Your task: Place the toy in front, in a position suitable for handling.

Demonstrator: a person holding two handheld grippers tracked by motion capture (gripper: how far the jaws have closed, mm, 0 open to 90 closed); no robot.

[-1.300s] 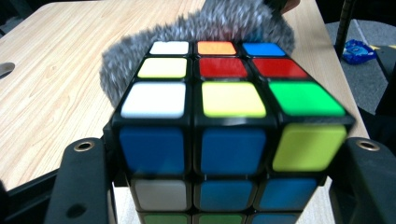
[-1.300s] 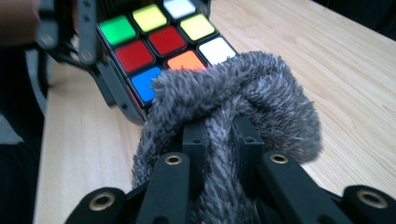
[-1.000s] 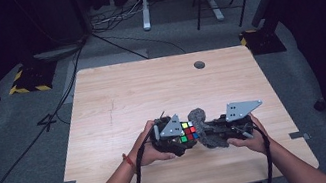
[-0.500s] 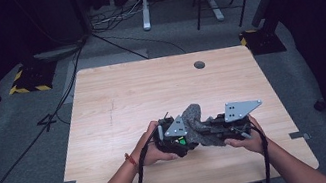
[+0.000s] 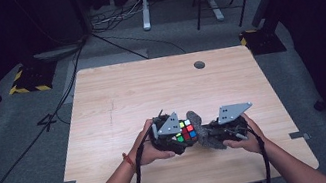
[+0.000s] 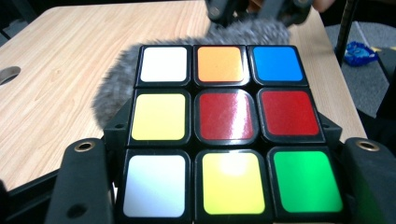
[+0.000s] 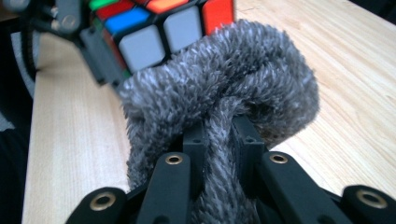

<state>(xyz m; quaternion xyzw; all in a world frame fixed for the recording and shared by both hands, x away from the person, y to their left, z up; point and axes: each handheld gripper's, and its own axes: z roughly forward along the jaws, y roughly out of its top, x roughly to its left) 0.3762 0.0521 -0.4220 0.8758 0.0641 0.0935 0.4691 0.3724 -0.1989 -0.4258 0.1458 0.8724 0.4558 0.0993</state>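
A Rubik's cube (image 5: 187, 131) is held just above the near middle of the wooden table (image 5: 151, 93), and my left gripper (image 5: 179, 138) is shut on its sides. In the left gripper view the cube (image 6: 224, 116) shows a mixed face with a red centre, between the two black jaws of that gripper (image 6: 224, 186). My right gripper (image 5: 211, 136) is shut on a grey fuzzy cloth (image 5: 198, 127). The bunched cloth (image 7: 224, 84) presses against the cube's (image 7: 154, 28) lower right side. A person's hands hold both grippers.
A round cable hole (image 5: 199, 64) sits near the table's far edge. Behind the table stand a white desk leg (image 5: 143, 3) and a chair base (image 5: 212, 6), with cables on the grey floor. A yellow-black striped block (image 5: 27, 80) lies at the far left.
Half a second ago the grey cloth lay over the cube's top face and hid it. It has now slid back to the right and the coloured face shows again. Both hands stay in place.
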